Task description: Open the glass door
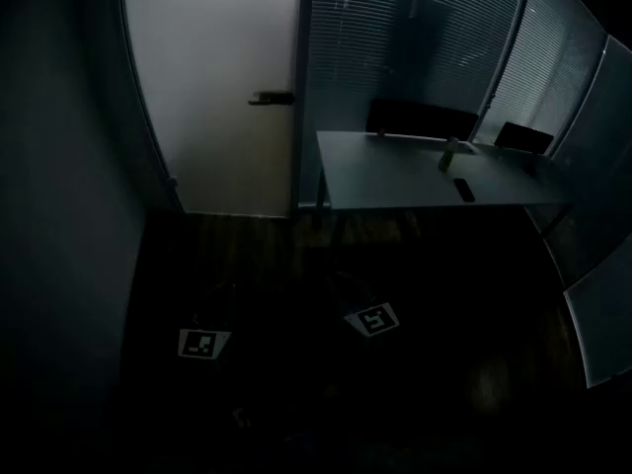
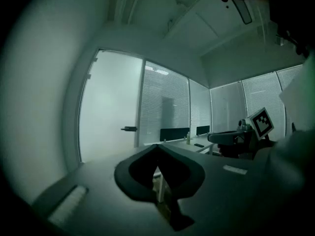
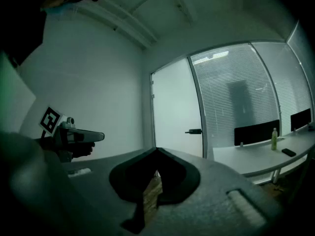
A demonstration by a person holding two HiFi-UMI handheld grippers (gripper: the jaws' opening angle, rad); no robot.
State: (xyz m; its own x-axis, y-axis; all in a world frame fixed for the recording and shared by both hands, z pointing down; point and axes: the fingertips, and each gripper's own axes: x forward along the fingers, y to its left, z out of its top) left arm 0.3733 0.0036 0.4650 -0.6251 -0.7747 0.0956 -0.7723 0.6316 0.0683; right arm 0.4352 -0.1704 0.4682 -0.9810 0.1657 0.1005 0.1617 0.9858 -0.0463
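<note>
Where the head view's upper left is pale, one glass door (image 1: 212,87) stands shut with one handle (image 1: 272,98). Both the left claw (image 2: 158,148) and the right claw (image 3: 156,152) are closed, empty, well apart from it.

Illumination was poor throughout. The only strong source was the frosted glass door (image 1: 212,87), glowing evenly far beyond the fingers (image 2: 125,178) in both gripper views. Weaker light filtered through the blinds (image 1: 415,38) to their right. In the head view the floor (image 1: 326,403) beneath the fingers was almost black, and detail was lost. The bench (image 1: 395,171) carried a dull sheen. The fingers themselves were soft-edged and out of focus. Both gripper views showed strong fisheye bending, black vignetted corners and a green-grey cast.
</note>
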